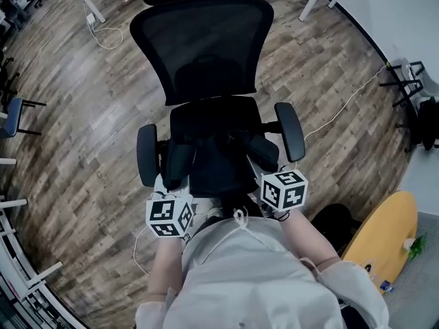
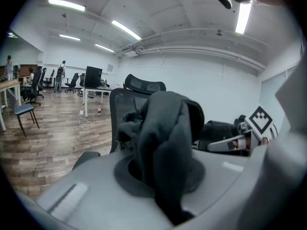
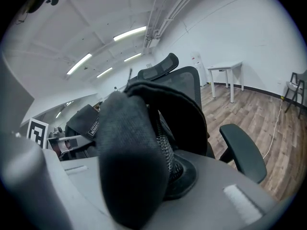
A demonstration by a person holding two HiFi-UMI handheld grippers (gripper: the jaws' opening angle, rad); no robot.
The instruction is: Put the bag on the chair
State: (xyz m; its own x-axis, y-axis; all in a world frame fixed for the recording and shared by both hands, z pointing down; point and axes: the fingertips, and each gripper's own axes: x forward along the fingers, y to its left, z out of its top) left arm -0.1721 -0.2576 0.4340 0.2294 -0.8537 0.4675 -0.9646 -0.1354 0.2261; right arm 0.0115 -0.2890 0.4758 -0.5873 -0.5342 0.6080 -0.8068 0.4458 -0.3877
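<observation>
A black office chair [image 1: 206,53] with a mesh back stands in front of me, its seat [image 1: 216,118] facing me. The black bag [image 1: 219,160] hangs low over the seat's front edge, stretched between both grippers. At its left end my left gripper [image 1: 175,184] is shut on a fold of dark bag fabric [image 2: 163,143]. The right gripper [image 1: 266,162] is shut on a padded black strap [image 3: 136,162] of the bag. Both sets of fingertips are hidden by the fabric. The chair's backrest [image 2: 122,104] rises behind the bag, and its right armrest [image 3: 242,152] lies just beyond my right gripper.
The chair's armrests [image 1: 147,154] flank the bag on both sides. A white cable [image 1: 343,108] runs over the wooden floor to the right. A yellow round table [image 1: 384,235] is at lower right, a blue chair [image 1: 14,115] at far left, white desk legs [image 1: 92,2] at the back.
</observation>
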